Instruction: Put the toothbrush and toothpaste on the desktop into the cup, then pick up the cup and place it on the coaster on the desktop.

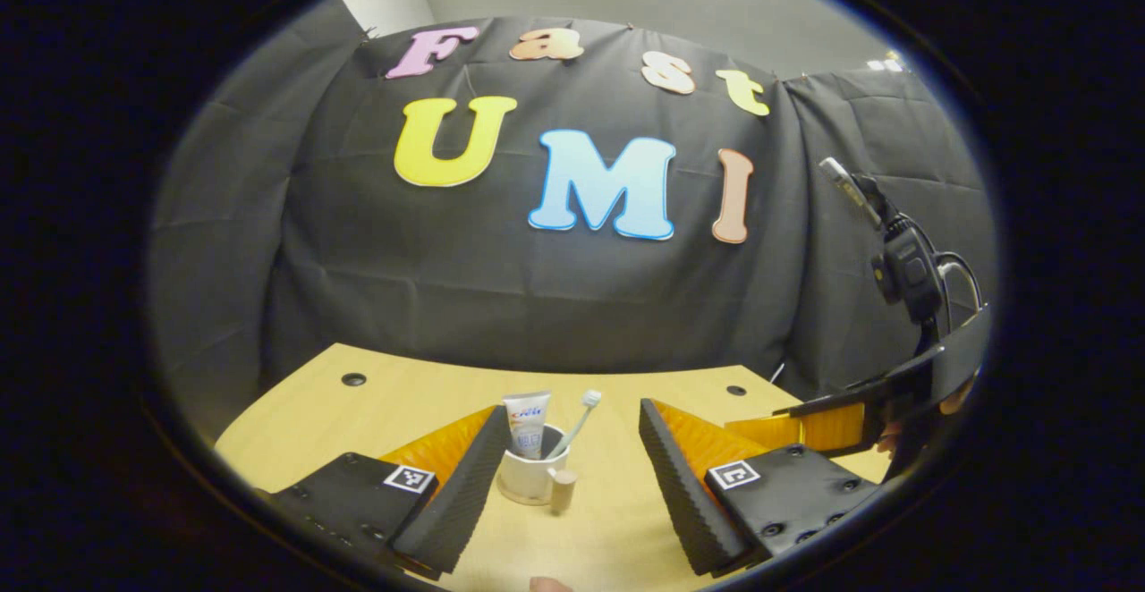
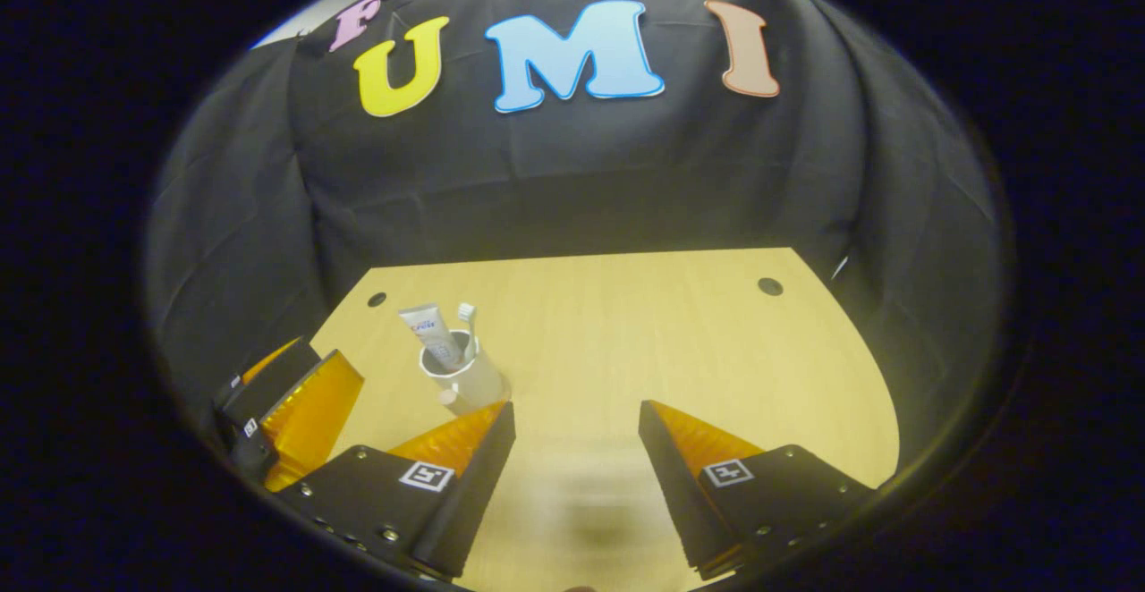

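In the left gripper view, the left gripper [image 1: 565, 485] has its jaws spread wide and holds nothing, and between its fingers, toward twelve o'clock, stands one cup [image 1: 528, 474] on the desktop [image 1: 358, 422], with one toothpaste [image 1: 526, 424] tube and one toothbrush [image 1: 580, 422] upright in it; the other gripper shows at three o'clock, its jaw state impossible to tell. In the right gripper view, the right gripper [image 2: 577, 476] is also wide open and empty, the single cup [image 2: 465, 379] with its two items sits at about ten o'clock just beyond its left finger, and the left gripper [image 2: 286, 413] lies at nine o'clock.
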The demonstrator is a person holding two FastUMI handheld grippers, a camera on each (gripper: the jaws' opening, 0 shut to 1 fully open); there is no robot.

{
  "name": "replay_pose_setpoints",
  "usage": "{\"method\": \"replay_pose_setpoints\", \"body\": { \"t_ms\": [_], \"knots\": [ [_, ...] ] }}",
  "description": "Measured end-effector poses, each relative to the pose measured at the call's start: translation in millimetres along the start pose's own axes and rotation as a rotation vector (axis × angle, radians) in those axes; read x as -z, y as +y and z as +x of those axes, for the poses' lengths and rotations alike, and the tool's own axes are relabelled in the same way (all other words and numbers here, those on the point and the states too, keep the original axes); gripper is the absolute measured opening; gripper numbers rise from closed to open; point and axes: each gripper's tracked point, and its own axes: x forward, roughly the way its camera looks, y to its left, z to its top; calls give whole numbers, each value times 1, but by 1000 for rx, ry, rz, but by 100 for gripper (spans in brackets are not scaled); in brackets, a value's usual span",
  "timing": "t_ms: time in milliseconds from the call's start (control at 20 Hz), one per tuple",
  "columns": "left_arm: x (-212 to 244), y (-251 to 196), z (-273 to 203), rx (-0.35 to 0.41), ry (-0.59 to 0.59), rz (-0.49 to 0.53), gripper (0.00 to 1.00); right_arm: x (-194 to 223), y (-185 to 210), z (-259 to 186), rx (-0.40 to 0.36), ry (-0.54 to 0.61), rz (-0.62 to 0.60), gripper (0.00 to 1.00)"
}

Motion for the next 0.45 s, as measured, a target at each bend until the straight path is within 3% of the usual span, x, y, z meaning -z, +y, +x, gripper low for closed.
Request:
{"method": "replay_pose_setpoints", "body": {
  "t_ms": [200,450],
  "knots": [
    [-13,-20,-3,3,-20,30,95,-22,-16,-24,39,-166,-20,90],
    [-25,-39,-13,-35,-53,33,95,-47,-24,-57,32,-366,-64,90]
  ]
}}
